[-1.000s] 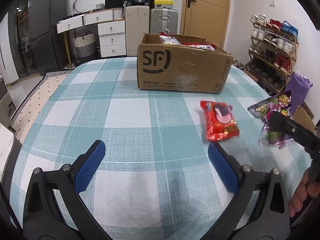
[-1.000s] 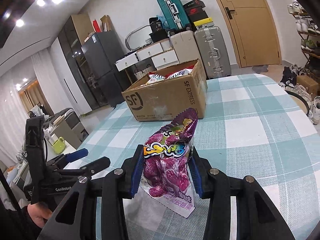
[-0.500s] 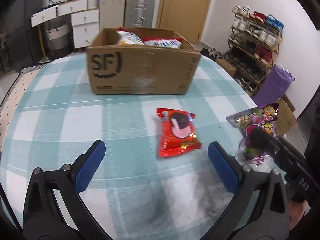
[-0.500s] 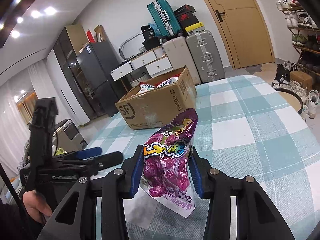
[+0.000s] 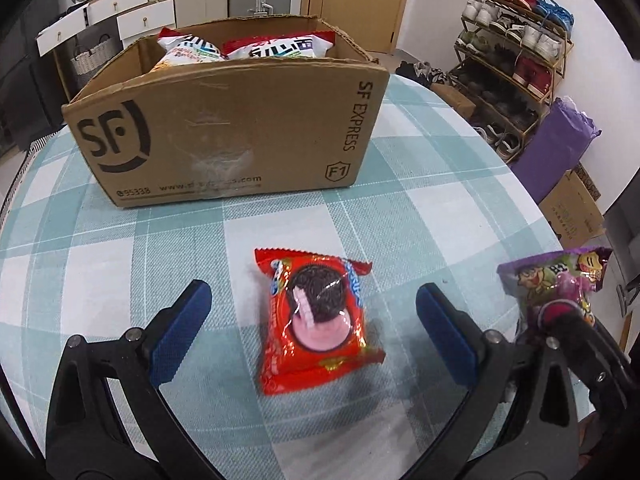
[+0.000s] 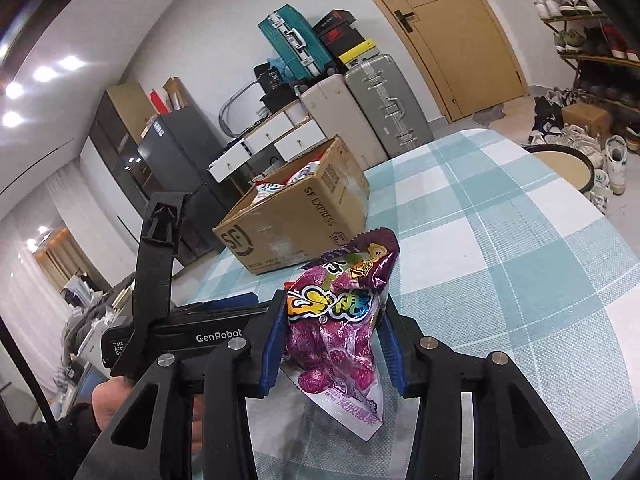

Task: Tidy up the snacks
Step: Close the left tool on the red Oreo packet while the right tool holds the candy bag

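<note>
**Left tongs line up on the cookie pack while the right keep the purple bag**

The left tongs [image 5: 312,332] are spread wide and hold nothing, their 2 blue pads on either side of the red cookie pack [image 5: 316,320], which lies flat on the checked tabletop [image 5: 120,260]. That straddle looks deliberate: the pack sits centred in the gap, so a squeeze would probably catch it across its narrow width.

The right tongs [image 6: 332,344] are clenched on the purple candy bag [image 6: 340,328], pinching its middle so that it stands upright with its top seam free above the pads. Its lower edge seems close to the tabletop; whether it touches is unclear.

The cardboard box [image 5: 232,120] stands open-topped just beyond the cookie pack with 2 snack bags [image 5: 248,46] already inside, so it is likely the destination for both items.
</note>
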`<control>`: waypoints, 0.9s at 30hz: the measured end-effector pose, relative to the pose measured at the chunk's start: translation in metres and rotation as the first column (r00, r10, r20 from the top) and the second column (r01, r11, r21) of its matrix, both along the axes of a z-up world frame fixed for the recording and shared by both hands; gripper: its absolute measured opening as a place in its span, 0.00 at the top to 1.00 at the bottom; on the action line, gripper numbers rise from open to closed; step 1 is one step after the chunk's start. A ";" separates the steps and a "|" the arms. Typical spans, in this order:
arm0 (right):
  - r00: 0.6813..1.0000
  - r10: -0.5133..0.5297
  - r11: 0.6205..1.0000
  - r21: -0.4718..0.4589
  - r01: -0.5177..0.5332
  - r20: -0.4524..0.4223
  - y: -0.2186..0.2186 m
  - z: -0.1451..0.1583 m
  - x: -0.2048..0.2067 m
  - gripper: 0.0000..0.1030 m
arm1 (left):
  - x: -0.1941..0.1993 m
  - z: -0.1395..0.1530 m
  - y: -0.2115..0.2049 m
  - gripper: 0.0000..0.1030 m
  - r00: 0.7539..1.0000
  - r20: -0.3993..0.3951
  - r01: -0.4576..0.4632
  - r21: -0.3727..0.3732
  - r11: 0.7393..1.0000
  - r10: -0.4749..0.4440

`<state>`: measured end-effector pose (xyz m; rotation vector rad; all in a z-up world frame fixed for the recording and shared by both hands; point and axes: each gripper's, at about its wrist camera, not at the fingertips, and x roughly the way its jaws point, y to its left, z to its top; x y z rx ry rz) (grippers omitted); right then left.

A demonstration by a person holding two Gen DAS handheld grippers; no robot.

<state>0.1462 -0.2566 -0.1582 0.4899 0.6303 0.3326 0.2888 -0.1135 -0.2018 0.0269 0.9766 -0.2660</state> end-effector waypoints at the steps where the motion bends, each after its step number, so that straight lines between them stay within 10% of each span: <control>1: 1.000 -0.013 1.000 -0.003 0.013 -0.004 -0.001 -0.001 0.001 0.58 | 0.002 0.000 0.000 0.02 1.000 0.003 -0.001 0.001 1.000 0.001; 19: 0.997 -0.083 0.996 -0.039 0.082 -0.003 -0.010 0.002 -0.003 0.58 | 0.018 -0.021 -0.005 0.58 0.998 -0.042 0.040 0.013 0.999 -0.039; 27: 0.997 -0.080 0.996 -0.040 0.079 -0.008 -0.010 0.002 -0.002 0.58 | 0.002 -0.003 0.010 0.60 0.999 -0.007 0.041 0.015 0.999 -0.041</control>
